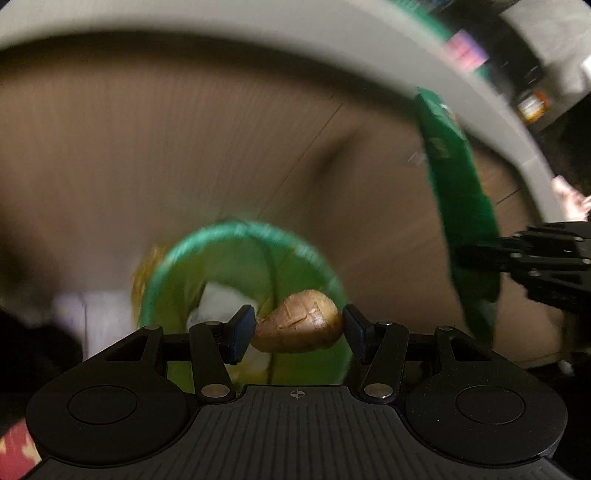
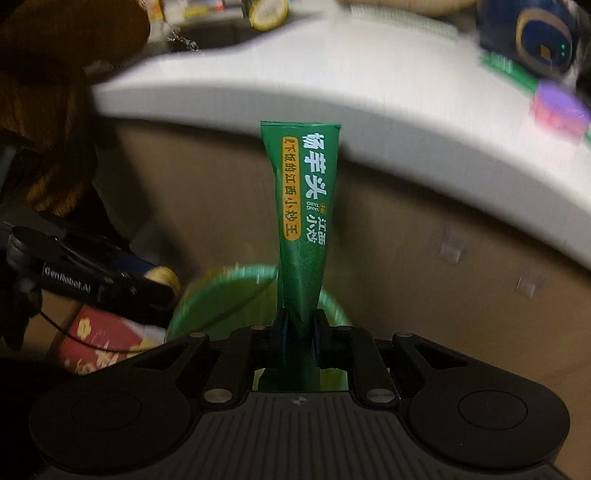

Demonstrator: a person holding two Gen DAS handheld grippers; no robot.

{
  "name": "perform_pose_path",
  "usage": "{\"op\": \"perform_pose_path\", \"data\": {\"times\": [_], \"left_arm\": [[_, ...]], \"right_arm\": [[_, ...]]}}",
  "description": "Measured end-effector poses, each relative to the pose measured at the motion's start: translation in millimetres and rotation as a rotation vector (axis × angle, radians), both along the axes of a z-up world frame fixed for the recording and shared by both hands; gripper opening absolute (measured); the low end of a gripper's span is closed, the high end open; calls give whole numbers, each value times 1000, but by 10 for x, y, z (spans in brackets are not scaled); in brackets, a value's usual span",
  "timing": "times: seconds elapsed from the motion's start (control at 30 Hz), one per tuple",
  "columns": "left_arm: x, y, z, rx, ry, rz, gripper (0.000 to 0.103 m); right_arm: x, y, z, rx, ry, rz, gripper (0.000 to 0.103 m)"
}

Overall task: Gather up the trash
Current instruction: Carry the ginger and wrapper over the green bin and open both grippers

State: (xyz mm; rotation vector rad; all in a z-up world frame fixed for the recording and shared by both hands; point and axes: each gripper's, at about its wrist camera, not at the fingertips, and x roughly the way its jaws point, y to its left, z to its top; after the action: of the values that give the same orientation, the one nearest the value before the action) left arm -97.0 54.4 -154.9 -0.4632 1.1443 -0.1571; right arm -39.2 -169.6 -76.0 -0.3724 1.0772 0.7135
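My left gripper (image 1: 298, 326) is shut on a brown pear-shaped scrap (image 1: 299, 326) and holds it just above the green-rimmed trash bin (image 1: 236, 236) on the floor. White paper lies inside the bin. My right gripper (image 2: 298, 332) is shut on a long green wrapper (image 2: 303, 206) with white and yellow Chinese print, held upright above the same bin (image 2: 221, 280). In the left wrist view the wrapper (image 1: 461, 206) and the right gripper (image 1: 480, 254) show at the right. In the right wrist view the left gripper (image 2: 162, 284) shows at the left.
A white table edge (image 2: 332, 85) curves overhead, with a brown panel (image 1: 184, 166) below it. A red printed box (image 2: 99, 339) lies left of the bin. A purple and pink box (image 2: 557, 110) and a dark blue round object (image 2: 532, 29) sit on the table.
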Motion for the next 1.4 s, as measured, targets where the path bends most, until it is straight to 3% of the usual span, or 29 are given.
{"op": "perform_pose_path", "data": {"times": [0.1,0.23,0.3,0.37,0.43,0.53,0.7,0.9,0.97,1.0,1.07,1.17,1.27,1.4], "left_arm": [[79,4,-385,-43,87,29,58],[273,-175,-897,-205,178,31,59],[307,-315,-1103,-173,209,3,58],[294,-321,-1256,-131,250,54,58],[247,-191,-1295,-188,238,143,56],[170,30,-1211,-203,191,211,56],[27,338,-787,-183,67,276,56],[-213,686,-84,-29,-76,310,56],[-257,752,112,10,-107,305,56],[-246,780,219,17,-116,304,56],[-268,793,333,22,-140,302,56],[-239,786,407,18,-167,296,56],[-219,712,540,23,-202,273,56],[-70,520,842,33,-277,202,56]], "right_arm": [[4,-38,-277,-52,60,-18,13],[48,-7,-602,-123,127,-17,13],[96,15,-742,-153,161,-24,13],[122,39,-850,-173,194,-36,13],[83,77,-926,-186,216,-41,13],[157,90,-1046,-188,291,-69,13],[240,128,-1397,-212,486,-108,13],[207,506,-1944,-261,711,-42,13],[228,625,-2067,-290,745,-42,16],[235,676,-2081,-301,740,-34,19],[271,730,-2015,-307,699,-23,35],[335,745,-1771,-281,600,-10,37],[317,708,-1289,-232,358,71,37],[182,529,-428,-86,7,181,36]]}}
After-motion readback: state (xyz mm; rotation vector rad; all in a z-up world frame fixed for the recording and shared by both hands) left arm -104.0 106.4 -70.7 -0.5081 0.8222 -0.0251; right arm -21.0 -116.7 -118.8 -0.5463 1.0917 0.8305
